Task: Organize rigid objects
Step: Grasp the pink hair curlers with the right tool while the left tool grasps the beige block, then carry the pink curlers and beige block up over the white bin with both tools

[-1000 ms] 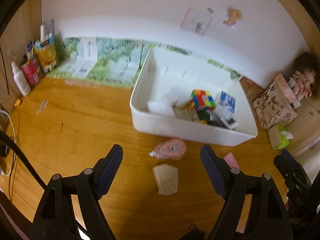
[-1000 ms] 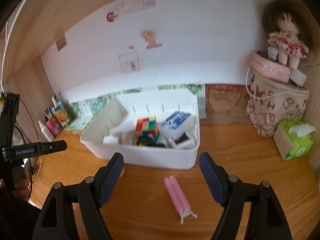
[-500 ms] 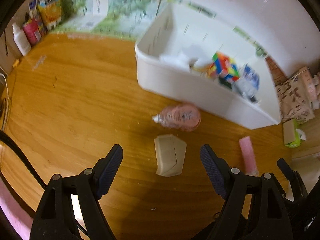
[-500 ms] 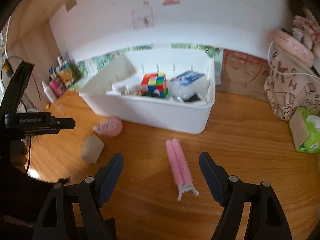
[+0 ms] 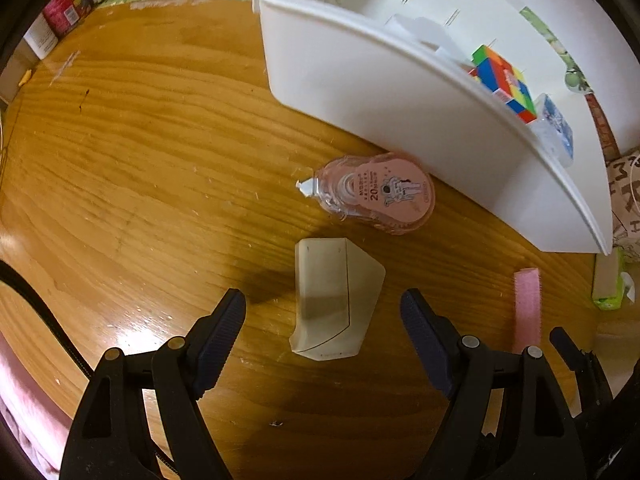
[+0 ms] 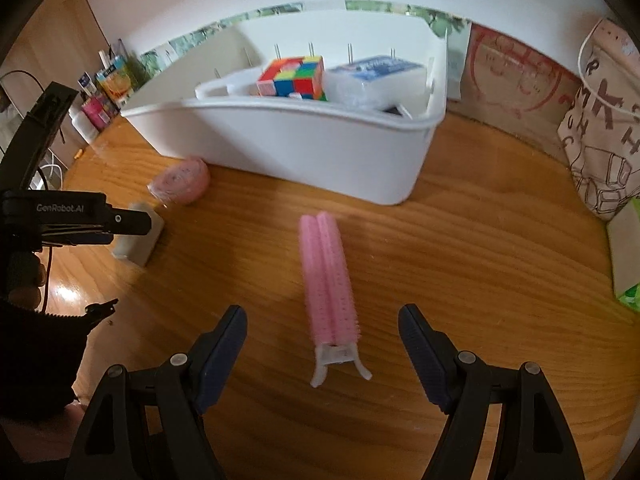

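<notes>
On the wooden desk (image 5: pixel 140 152) the storage bin (image 5: pixel 392 96) stands toward the rear wall. In the bin, a puzzle cube (image 6: pixel 294 76) sits left of a wrapped packet (image 6: pixel 374 76). Before the bin's front wall lies a correction-tape dispenser (image 5: pixel 378 194), close against it. Nearer the camera, just before the dispenser, lies a small block (image 5: pixel 334 300). Right of the block, well apart, lies a hair clip (image 6: pixel 328 280). A patterned bag (image 6: pixel 600 136) stands right of the bin.
</notes>
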{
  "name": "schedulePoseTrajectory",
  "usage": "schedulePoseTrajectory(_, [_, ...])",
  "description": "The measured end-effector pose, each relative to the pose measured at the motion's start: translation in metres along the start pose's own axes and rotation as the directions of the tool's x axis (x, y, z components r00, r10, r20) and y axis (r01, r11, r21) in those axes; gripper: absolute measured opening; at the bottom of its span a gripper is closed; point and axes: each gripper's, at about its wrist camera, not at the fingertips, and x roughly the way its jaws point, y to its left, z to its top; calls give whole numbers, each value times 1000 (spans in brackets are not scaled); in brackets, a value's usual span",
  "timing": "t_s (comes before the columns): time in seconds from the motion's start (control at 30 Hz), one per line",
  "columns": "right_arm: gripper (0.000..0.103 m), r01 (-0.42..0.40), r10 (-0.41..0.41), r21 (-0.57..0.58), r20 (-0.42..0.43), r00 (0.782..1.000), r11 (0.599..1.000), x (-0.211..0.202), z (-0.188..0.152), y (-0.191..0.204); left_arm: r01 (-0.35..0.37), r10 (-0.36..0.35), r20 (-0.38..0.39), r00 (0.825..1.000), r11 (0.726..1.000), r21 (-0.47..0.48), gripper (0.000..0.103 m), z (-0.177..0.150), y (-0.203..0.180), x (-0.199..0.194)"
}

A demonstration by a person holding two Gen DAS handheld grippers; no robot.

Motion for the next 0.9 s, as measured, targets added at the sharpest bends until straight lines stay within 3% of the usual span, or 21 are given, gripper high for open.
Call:
schedulePoseTrajectory(0.3, [63,-41,39,-45,-57,998,998,14,-3,-4,-29,29,-4,1000,999,-25,80,-5,-11,8])
schedulePoseTrajectory(0.47, [52,-68,63,-70,-73,995,995,18,-3,-3,-48,48,2,999,998,-31,69,-3,-13,8])
schedulePoseTrajectory(0.63, [31,-70,63,-98,-71,995,993,17,-2,1,-45,45,-3,999,998,-36,58,-1,-14,3])
schedulePoseTrajectory(0.77, [29,-88,81,-97,-79,994,991,16,-3,1,-22,22,-6,1000,999,-43,48,2,-12,-1])
schedulePoseTrajectory(0.9, [28,-101,93,-80,-94,991,992,15,-4,0,-8,8,-7,1000,999,-44,47,1,-10,-2])
